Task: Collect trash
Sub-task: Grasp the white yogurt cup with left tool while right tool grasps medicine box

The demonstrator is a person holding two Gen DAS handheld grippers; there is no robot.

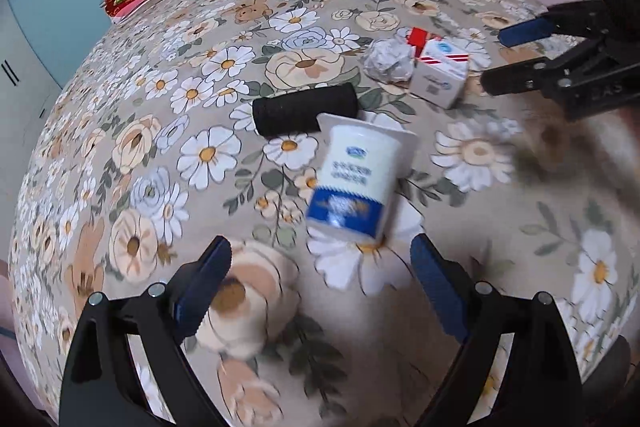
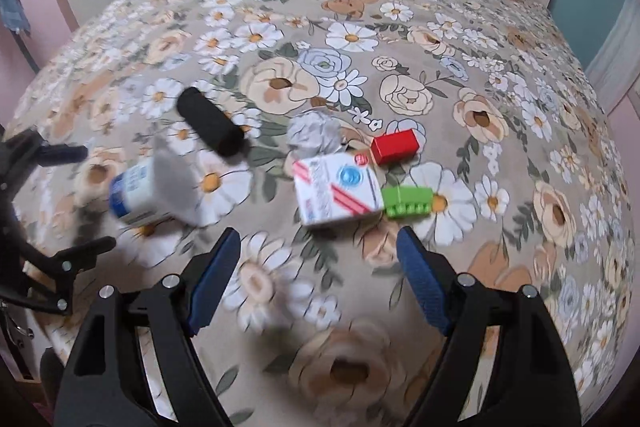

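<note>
Both tongs hang wide apart and hold nothing above the bed [image 1: 132, 131]. The cup [image 1: 356, 179] lies on its side just ahead of the left tongs [image 1: 320, 267]. Beyond the cup lies a black roll [image 1: 305, 109]; right of the roll sit a paper ball [image 1: 388, 61] and a carton [image 1: 440, 75], touching. The right tongs [image 2: 318, 259] face the carton [image 2: 336, 189]. Only the right wrist view shows the green block [image 2: 408, 201] against the carton and the whole red box [image 2: 394, 146] behind it.

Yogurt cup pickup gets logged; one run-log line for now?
left gripper: open, before yogurt cup | right gripper: open, facing white carton | held: nothing
</note>
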